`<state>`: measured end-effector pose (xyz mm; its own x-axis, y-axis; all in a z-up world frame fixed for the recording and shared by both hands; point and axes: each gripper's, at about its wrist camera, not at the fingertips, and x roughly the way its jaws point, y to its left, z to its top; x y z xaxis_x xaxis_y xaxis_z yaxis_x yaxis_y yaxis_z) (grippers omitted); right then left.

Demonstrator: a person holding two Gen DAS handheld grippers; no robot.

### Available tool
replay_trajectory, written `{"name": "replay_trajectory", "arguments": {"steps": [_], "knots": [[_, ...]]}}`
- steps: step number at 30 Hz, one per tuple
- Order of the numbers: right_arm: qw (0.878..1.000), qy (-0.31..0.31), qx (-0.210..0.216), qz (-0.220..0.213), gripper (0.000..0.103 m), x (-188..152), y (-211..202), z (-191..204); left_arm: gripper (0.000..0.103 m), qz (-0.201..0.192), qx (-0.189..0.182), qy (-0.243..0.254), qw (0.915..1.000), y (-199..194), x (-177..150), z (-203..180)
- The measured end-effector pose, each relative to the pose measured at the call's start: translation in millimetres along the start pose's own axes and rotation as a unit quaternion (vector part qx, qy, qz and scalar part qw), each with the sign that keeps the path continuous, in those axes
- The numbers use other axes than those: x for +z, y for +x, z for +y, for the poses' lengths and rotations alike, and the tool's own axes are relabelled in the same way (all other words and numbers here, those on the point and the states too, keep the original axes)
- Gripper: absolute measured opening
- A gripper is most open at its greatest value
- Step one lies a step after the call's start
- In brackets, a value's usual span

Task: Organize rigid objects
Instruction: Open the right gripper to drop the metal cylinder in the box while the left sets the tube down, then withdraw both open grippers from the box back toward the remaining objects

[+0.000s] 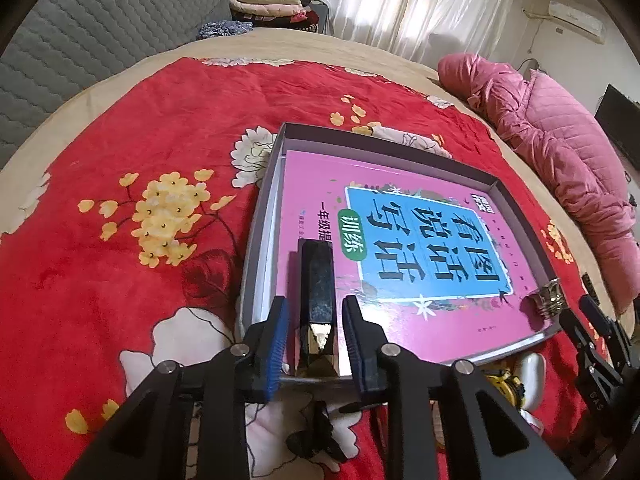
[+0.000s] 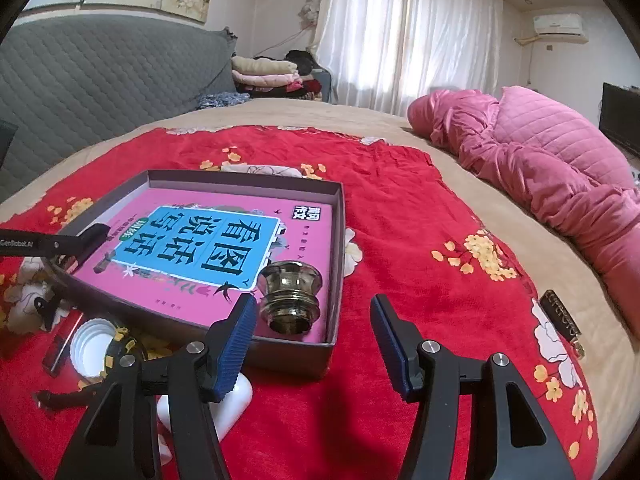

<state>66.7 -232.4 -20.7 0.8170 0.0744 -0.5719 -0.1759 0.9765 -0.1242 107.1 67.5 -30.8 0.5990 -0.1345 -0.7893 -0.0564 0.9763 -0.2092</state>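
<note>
left wrist view, nearest you: your left gripper [image 1: 314,344] has its blue-padded fingers [image 1: 278,344] parted on either side of a dark, long faceted bar with a gold-coloured end [image 1: 316,300]. a narrow gap shows between each pad and the bar, so nothing is clamped. the bar lies inside the shallow grey cardboard box [image 1: 256,248], at its near left corner, resting on the pink book with a blue title panel [image 1: 420,240] that fills the box floor. below the gripper, on the red floral blanket [image 1: 140,120], sits a small black clip-like piece [image 1: 316,436].

right wrist view: your right gripper [image 2: 314,344] stands wide apart with only blanket between its fingers, holding nothing. just beyond its left finger, a smoky glass knob-shaped stopper with a ribbed neck [image 2: 290,294] lies tilted in the box's near right corner, on the book. outside the box, to the near left, a white ribbed bottle cap [image 2: 90,346] rests beside a yellow and black object [image 2: 120,342], and a white smooth plastic piece [image 2: 240,396] shows under the gripper. far right, a dark flat patterned item [image 2: 560,314] lies at the blanket edge.

further back, a pink quilted jacket [image 2: 540,160] is heaped on the bed, with folded clothes [image 2: 264,74] against the grey padded headboard [image 2: 100,76].
</note>
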Motion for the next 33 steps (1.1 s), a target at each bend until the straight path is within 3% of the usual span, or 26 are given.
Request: {"name": "replay_trajectory", "arguments": {"steps": [8,12,33], "knots": [[1.000,0.007,0.000,0.000,0.061,0,-1,-1,0.031,-0.011,0.004,0.006,0.9999,-7,-2,-4],[1.000,0.009,0.000,-0.002,0.061,1,-2,-3,0.040,-0.020,-0.001,0.005,0.9998,-14,0,-4],[1.000,0.007,0.003,-0.013,0.063,4,-12,-1,0.041,-0.046,-0.002,0.008,0.9989,-40,2,0]]}}
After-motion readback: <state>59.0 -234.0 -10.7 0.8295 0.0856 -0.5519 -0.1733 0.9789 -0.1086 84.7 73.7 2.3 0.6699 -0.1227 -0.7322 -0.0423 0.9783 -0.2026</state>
